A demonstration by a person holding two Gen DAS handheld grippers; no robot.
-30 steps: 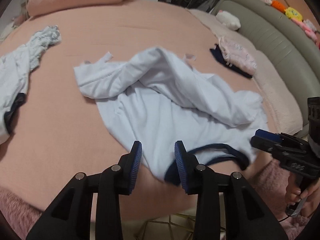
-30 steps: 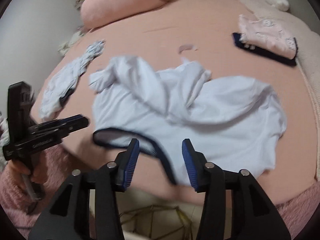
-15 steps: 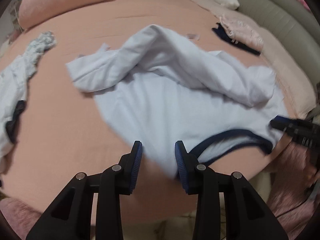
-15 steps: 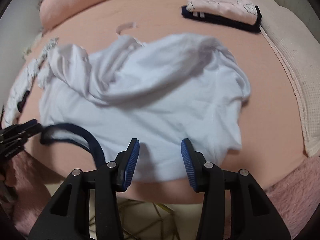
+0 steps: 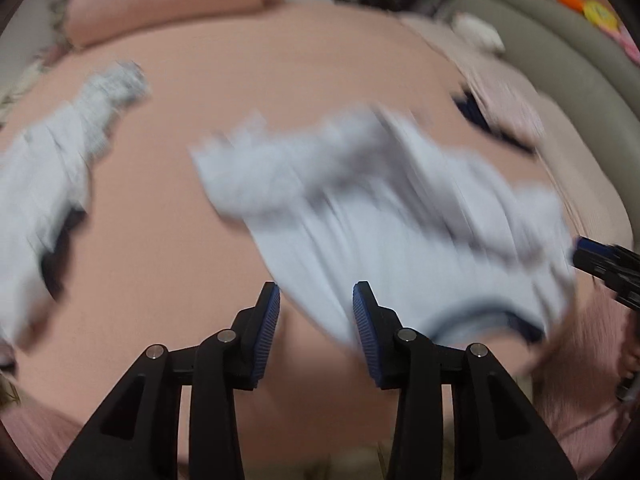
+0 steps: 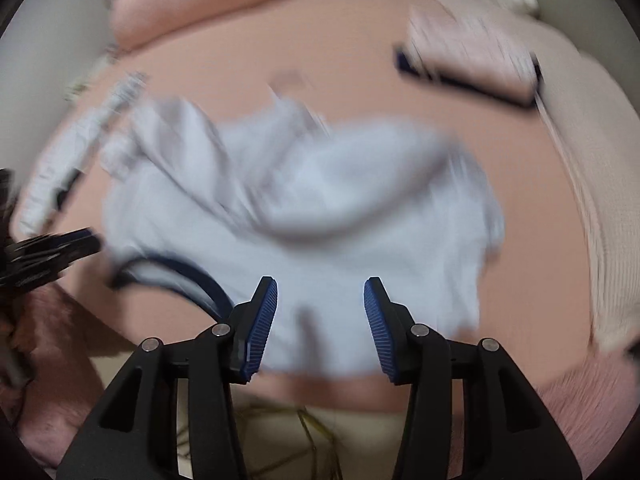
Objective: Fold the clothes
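Shirt (image 5: 384,216) at 12 o'clock of your left gripper (image 5: 316,332) | collar toward 3 | right gripper (image 6: 320,320) nearer hem | both fingers spread, just widened, pinching nothing

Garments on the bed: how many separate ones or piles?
3. White shirt with navy collar crumpled at the near edge; pale garment bunched at the bed's left side; folded pink-and-navy stack far right. Blurred frames; the stack may hold several items.

Both grippers point steeply down. The left gripper (image 5: 316,328) has just opened its jaws a little wider, pinching nothing. The right gripper (image 6: 320,324) stands open too.
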